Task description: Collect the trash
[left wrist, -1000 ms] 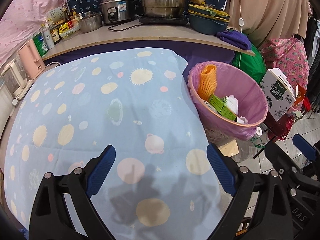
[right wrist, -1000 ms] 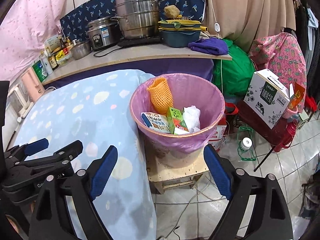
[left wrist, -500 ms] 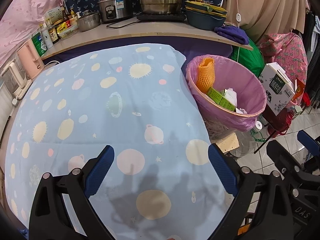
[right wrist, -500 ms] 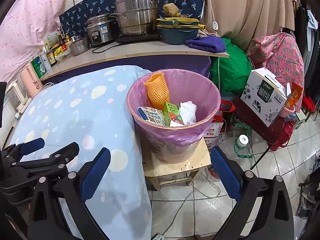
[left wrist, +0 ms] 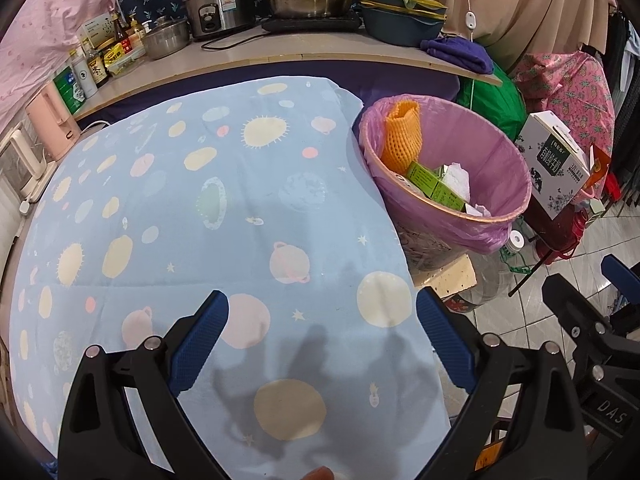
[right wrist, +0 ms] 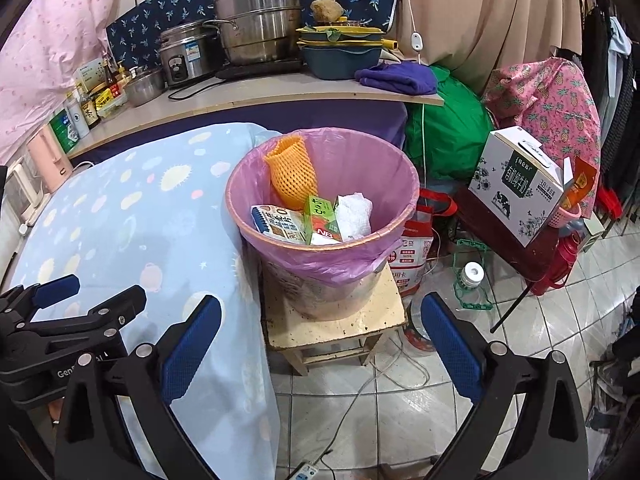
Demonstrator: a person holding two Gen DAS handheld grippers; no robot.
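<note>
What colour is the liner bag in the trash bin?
Pinkish purple liner bag; clearest in the right wrist view.

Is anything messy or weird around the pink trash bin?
Nothing is spilled. The trash bin stands upright on a small wooden stool, a bit odd for a bin. The orange foam net and green carton sit inside.

"NB" shows on a green carton [right wrist: 320,218] in the bin. "DAS" marks the right gripper [left wrist: 610,416]. "Gen" marks the left gripper [right wrist: 66,372].
</note>
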